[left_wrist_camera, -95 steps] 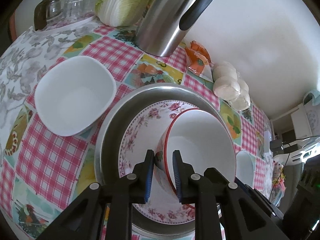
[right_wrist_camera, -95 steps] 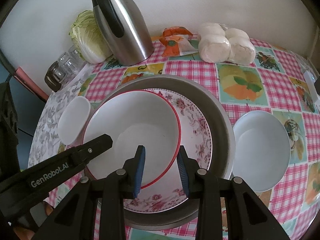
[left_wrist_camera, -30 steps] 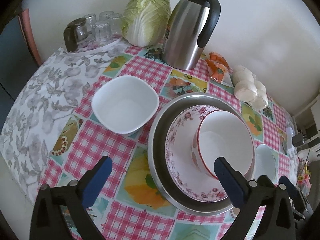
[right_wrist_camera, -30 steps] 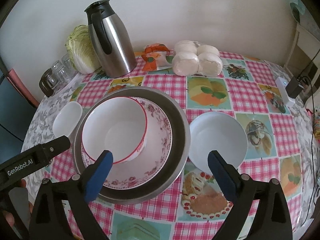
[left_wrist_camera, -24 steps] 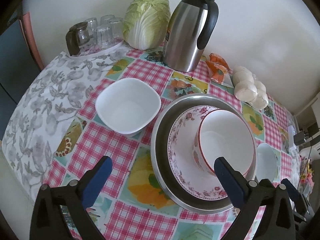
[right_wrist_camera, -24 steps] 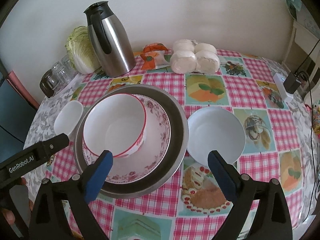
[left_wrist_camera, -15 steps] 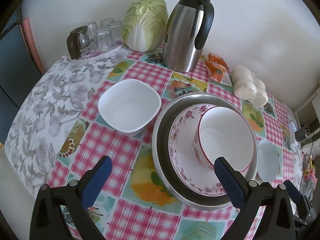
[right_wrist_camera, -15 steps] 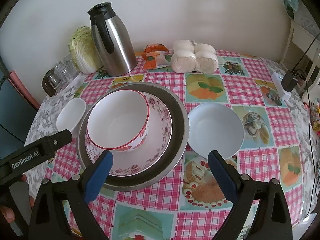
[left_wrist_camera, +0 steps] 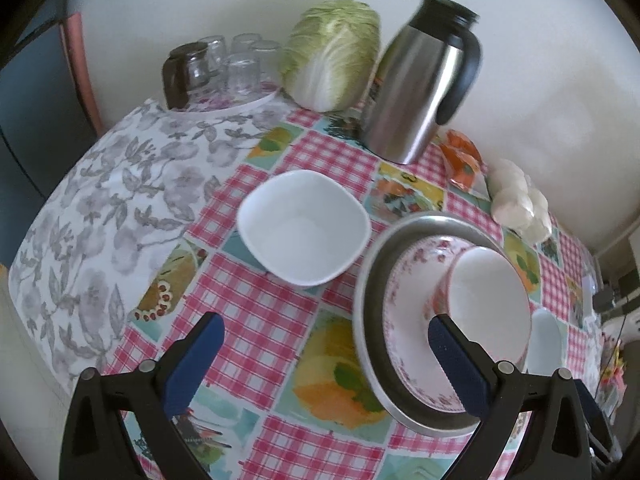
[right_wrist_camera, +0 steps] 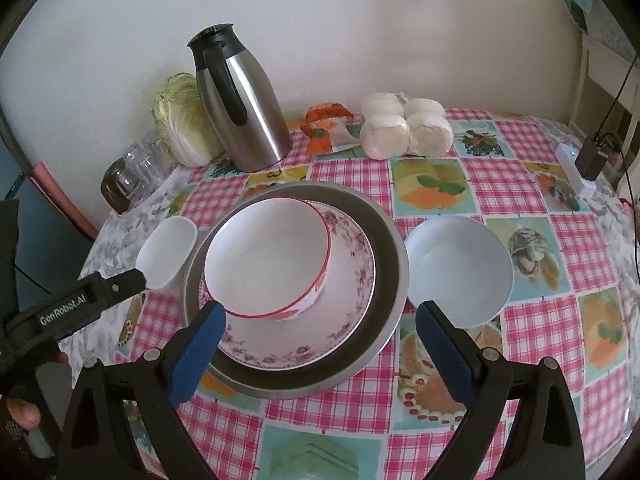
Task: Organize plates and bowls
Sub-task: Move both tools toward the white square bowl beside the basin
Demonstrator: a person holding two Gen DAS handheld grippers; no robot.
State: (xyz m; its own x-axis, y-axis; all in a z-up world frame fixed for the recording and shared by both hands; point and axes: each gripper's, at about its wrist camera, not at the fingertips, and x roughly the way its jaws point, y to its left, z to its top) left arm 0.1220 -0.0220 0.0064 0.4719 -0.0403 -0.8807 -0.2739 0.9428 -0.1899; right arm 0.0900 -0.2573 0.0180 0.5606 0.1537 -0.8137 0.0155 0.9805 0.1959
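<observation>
A red-rimmed white bowl (right_wrist_camera: pixel 268 256) sits on a floral plate (right_wrist_camera: pixel 344 292) inside a metal basin (right_wrist_camera: pixel 390 256); the bowl also shows in the left wrist view (left_wrist_camera: pixel 488 300). A squarish white bowl (left_wrist_camera: pixel 302 226) stands left of the basin, seen too in the right wrist view (right_wrist_camera: pixel 168 252). A round white bowl (right_wrist_camera: pixel 460 268) stands right of the basin. My left gripper (left_wrist_camera: pixel 324 356) is open and empty, above the table in front of the squarish bowl. My right gripper (right_wrist_camera: pixel 320 344) is open and empty, above the basin's near rim.
A steel thermos jug (right_wrist_camera: pixel 240 100), a cabbage (left_wrist_camera: pixel 332 52), upturned glasses (left_wrist_camera: pixel 216 68), an orange packet (right_wrist_camera: pixel 326 126) and white buns (right_wrist_camera: pixel 404 126) line the back by the wall. A charger and cable (right_wrist_camera: pixel 588 160) lie at the far right. The table edge runs along the left.
Both grippers let go of the red-rimmed bowl, opened wide and drew back upward. In the last half second the left gripper swung left, toward the squarish bowl.
</observation>
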